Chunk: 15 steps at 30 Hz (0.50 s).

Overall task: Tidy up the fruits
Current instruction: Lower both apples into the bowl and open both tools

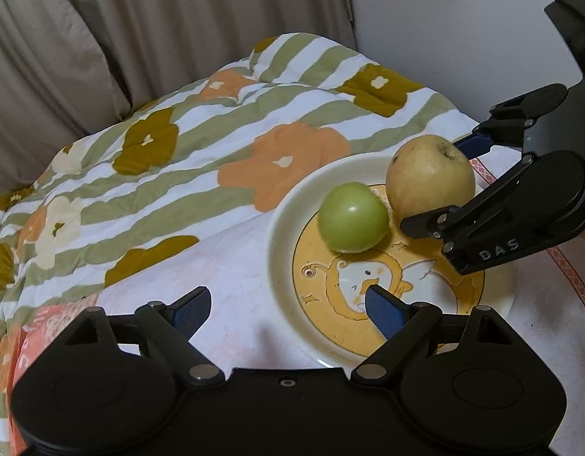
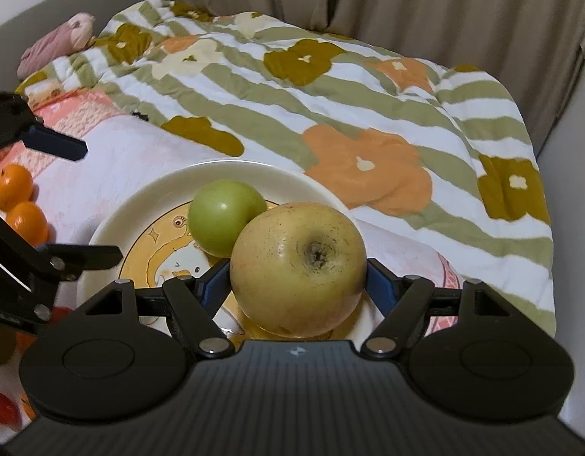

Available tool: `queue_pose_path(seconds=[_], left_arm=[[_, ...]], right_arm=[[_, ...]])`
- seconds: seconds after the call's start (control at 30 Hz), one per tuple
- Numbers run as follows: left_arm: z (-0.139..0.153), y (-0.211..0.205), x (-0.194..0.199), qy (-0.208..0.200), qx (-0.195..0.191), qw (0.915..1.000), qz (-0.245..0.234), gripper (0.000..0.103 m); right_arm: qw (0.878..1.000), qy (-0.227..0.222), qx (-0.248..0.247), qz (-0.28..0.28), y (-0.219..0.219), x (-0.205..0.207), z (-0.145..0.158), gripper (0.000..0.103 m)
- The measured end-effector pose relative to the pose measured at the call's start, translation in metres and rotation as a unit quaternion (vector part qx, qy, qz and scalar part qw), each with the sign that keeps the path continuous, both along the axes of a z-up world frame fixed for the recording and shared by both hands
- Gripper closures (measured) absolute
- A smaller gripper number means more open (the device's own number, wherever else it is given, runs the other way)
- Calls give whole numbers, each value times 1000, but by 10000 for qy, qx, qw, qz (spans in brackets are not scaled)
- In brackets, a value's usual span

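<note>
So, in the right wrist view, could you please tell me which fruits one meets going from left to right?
Two small round orange tangerines → smooth round green apple → large speckled yellow apple, which sits between the right gripper fingers on the cream cartoon-print plate.

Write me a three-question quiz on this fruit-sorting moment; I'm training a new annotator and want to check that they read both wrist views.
1. True or false: the green fruit lies on the plate.
2. Which gripper has the yellow apple between its fingers?
A. left gripper
B. right gripper
C. neither
3. Fill in: at the left edge of the right wrist view, off the plate, lie two ____ fruits.

Key:
1. True; it sits on the plate beside the yellow apple.
2. B; the blue pads flank the apple on both sides, while the left gripper is open and empty.
3. Orange.
</note>
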State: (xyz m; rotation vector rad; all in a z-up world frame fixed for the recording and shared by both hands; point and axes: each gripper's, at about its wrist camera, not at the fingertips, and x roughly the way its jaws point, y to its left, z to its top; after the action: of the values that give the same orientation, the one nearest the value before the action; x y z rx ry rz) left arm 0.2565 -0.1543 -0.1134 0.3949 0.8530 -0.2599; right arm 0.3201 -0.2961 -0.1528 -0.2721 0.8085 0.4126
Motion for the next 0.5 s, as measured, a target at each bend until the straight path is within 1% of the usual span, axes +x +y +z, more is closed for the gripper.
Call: queue_pose_path(seconds=[0.1,0.13,0.17,0.2,0.27,0.43,0.5], left_arm=[[1,2,-2,-11,-22,10000,71,12],[1,3,-3,-22,-13,10000,80,12],[1,3,-4,-40,5,9999,92,12],[2,3,-5,-60,25,9999,106,12],[2,4,-7,-79,29,9999,127,12],[8,8,-12,-112,-49,9997,206,12],[12,10,-16,-139,-98,9996,224,12]], right_arm=[[10000,-6,-23,12,2,0,-4,13],[9999,-111,7,-1,3,-2,-3,12],[9997,-235,0,-22,3,-4,-1,11],[9994,-352,-47,-40,4,-5,1,1],[9985,-524,-86,-102,4,-8,6,0],[9990,-300,153,-300,-5,-10,12,0],[9985,-311,189,-400,-9,-12,18,0]])
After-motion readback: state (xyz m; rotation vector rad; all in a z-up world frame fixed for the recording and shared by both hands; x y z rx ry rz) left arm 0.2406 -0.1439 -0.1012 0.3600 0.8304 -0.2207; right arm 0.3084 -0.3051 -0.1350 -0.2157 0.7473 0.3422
